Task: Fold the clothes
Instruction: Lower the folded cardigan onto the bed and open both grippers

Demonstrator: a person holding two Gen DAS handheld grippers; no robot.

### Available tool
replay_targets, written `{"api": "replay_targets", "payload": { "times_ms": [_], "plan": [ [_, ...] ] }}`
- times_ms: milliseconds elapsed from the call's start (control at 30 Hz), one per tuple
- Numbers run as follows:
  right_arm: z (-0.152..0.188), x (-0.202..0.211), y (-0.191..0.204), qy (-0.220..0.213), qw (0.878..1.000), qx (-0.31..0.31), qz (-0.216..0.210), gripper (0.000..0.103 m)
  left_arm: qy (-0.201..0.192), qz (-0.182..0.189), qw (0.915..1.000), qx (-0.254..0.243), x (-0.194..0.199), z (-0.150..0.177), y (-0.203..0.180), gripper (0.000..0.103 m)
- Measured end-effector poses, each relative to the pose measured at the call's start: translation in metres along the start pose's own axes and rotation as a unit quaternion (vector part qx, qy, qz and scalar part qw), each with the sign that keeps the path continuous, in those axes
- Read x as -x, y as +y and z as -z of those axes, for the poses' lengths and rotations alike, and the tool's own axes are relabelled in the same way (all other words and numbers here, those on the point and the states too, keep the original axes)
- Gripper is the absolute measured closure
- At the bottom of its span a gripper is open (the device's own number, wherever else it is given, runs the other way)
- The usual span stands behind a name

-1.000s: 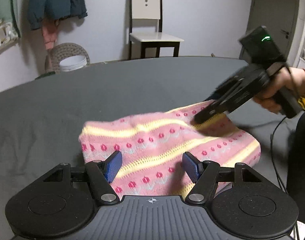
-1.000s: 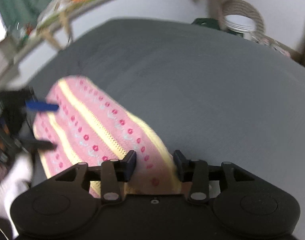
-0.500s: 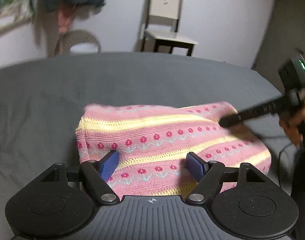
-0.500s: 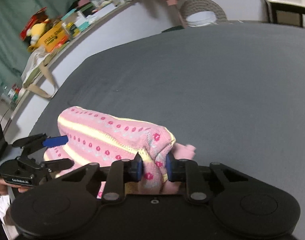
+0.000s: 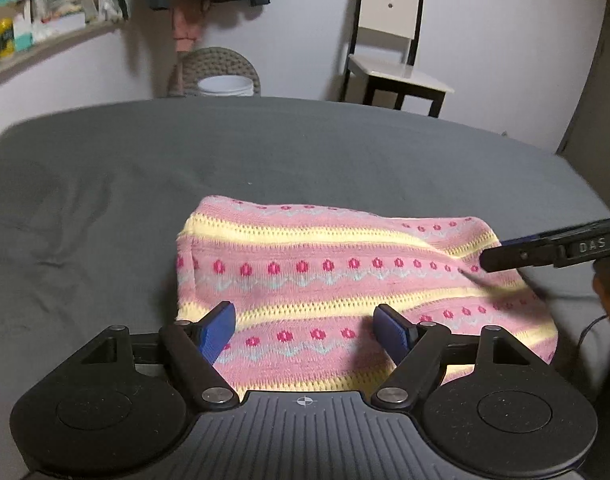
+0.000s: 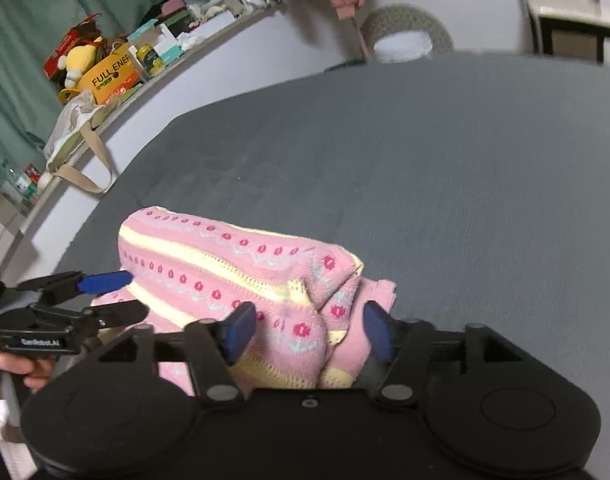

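Two grippers work one folded pink knit sweater with yellow stripes and red flowers (image 5: 345, 280) lying on the grey bed sheet (image 5: 265, 152): left gripper (image 5: 307, 326) fingers spread above its near edge, right gripper (image 6: 309, 330) fingers apart around a bunched corner.

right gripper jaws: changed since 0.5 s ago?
Yes. The right gripper was clamped on the sweater; now its jaws stand apart around that bunched end.

The right hand-held gripper (image 5: 489, 258) runs off the left wrist view's right edge. Its own black body hides the near end of the pink sweater (image 6: 241, 276). The shelf boxes' (image 5: 13, 28) labels are too small to read.
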State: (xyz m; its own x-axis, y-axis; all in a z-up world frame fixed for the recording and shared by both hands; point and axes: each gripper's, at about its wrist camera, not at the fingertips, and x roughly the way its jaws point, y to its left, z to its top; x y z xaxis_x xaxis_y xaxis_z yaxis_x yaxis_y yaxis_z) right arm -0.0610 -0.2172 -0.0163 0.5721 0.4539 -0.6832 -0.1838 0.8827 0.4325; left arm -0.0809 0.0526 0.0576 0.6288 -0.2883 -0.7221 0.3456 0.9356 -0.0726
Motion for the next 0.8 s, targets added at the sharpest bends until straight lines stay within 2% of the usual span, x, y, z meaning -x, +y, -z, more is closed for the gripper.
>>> {"api": "replay_targets", "payload": {
  "times_ms": [100,233,400,600,700,800],
  "plan": [
    [0.006,0.006,0.006,-0.013,1.000,0.007,0.016,0.041,0.002,-0.024,0.9993,-0.030,0.006,-0.001,-0.010,0.026],
    [0.009,0.006,0.013,-0.023,0.999,0.014,0.029,0.039,0.001,-0.040,0.9981,-0.046,0.013,-0.002,-0.012,0.026],
    [0.008,0.001,0.016,-0.032,0.998,0.021,0.044,0.038,0.003,-0.047,0.9976,-0.050,0.020,0.001,-0.006,0.026],
    [0.003,-0.007,0.006,-0.066,0.997,-0.015,0.042,0.040,0.005,-0.048,0.9979,-0.043,0.020,0.005,-0.002,0.022],
    [-0.003,-0.014,0.002,-0.066,0.997,-0.025,0.036,0.063,0.006,-0.049,0.9978,-0.045,0.019,0.006,-0.002,0.020],
    [-0.003,-0.018,0.004,-0.059,0.997,-0.013,0.041,0.075,0.007,-0.052,0.9976,-0.045,0.019,0.008,-0.002,0.017]
  ]
}}
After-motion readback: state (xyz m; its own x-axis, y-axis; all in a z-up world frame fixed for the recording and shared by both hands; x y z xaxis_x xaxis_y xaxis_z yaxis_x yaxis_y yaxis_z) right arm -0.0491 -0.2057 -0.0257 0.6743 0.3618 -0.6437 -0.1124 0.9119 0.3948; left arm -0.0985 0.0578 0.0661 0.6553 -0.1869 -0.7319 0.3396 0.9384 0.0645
